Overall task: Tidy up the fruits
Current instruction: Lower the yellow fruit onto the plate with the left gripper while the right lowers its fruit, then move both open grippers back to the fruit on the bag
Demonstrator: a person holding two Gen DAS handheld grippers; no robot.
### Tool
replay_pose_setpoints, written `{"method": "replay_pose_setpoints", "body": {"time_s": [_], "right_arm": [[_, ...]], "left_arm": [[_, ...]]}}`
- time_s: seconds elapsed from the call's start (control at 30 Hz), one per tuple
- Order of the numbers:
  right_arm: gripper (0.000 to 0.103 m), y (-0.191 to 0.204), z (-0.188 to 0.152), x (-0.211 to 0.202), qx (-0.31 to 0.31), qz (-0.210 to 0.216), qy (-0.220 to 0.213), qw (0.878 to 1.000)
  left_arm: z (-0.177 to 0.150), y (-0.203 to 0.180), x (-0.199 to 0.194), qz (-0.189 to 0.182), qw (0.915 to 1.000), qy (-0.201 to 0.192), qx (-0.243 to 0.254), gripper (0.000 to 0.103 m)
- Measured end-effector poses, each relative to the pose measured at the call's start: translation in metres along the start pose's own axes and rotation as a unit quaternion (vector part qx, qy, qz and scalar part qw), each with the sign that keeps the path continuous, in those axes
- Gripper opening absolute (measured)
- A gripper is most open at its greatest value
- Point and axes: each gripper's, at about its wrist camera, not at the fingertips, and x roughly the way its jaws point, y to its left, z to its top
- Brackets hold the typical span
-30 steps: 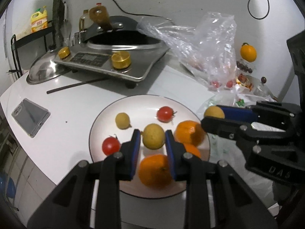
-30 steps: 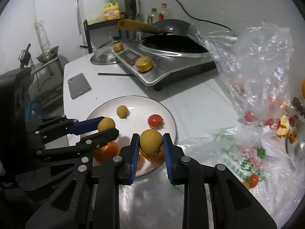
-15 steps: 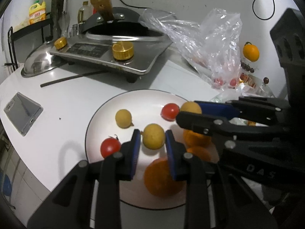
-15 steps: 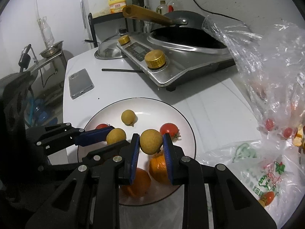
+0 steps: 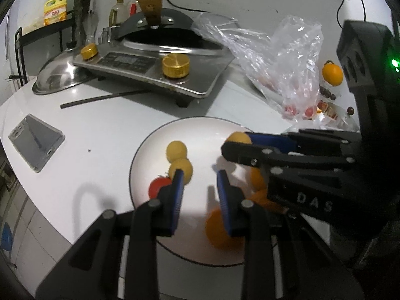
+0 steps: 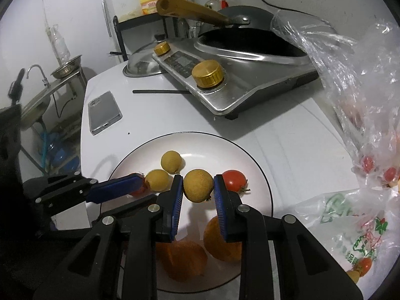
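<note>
Fruit held over the plate

Fruit is gathered on a white plate point(image 6: 260, 175) that lies on the white tabletop point(image 6: 275, 135), and every place below is told from that plate. The right gripper point(image 6: 197, 187) hangs above the plate's middle, its blue fingers point(image 6: 178, 195) pinching a round yellow-brown fruit point(image 6: 198, 185) between them. The left gripper point(image 5: 200, 182) reaches over the plate from its left side; its fingers point(image 5: 178, 190) stand a little apart with nothing gripped between them, and a second yellow fruit point(image 5: 181, 168) lies just outside the left finger. Just beyond that one, toward the plate's far rim, rests a third yellow fruit point(image 6: 171, 161). A red tomato point(image 6: 233, 180) lies on the plate right of the held fruit, and another tomato point(image 5: 158, 187) shows near the left rim, partly hidden by the left gripper. Two oranges point(image 6: 222, 242) rest on the near part of the plate. Beyond the plate stands a steel cooker point(image 6: 225, 75) carrying a dark wok point(image 6: 250, 40); a phone point(image 6: 103, 116) lies to the plate's far left. A clear plastic bag point(image 6: 362, 80) holding small tomatoes rises to its right.
</note>
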Motion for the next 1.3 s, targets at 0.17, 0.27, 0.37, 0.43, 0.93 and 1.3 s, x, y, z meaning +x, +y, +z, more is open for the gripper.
{"method": "replay_pose_setpoints", "body": {"time_s": [0.17,0.27,0.37,0.43,0.93,1.3], "right_arm": [[0.028,-0.003,0.002,-0.005,0.010,-0.006,-0.008,1.000],[0.028,-0.004,0.001,-0.012,0.009,-0.014,-0.011,1.000],[0.028,-0.006,-0.001,-0.019,0.010,-0.020,-0.014,1.000],[0.028,-0.008,-0.004,-0.025,0.010,-0.027,-0.016,0.999],[0.029,-0.032,-0.034,-0.080,0.035,-0.065,-0.044,0.996],[0.029,-0.059,-0.059,-0.113,0.062,-0.085,-0.059,0.993]], "left_arm": [[-0.001,0.003,-0.001,0.001,1.0000,0.003,-0.004,0.030],[-0.001,0.000,-0.004,-0.002,1.0000,0.001,-0.001,0.030],[-0.002,-0.005,-0.005,-0.003,1.0000,0.001,0.003,0.030],[-0.002,-0.009,-0.005,-0.004,1.0000,0.001,0.007,0.032],[-0.006,-0.058,-0.018,-0.020,0.9987,-0.004,0.046,0.033],[-0.010,-0.096,-0.019,-0.025,0.9969,0.001,0.075,0.034]]}}
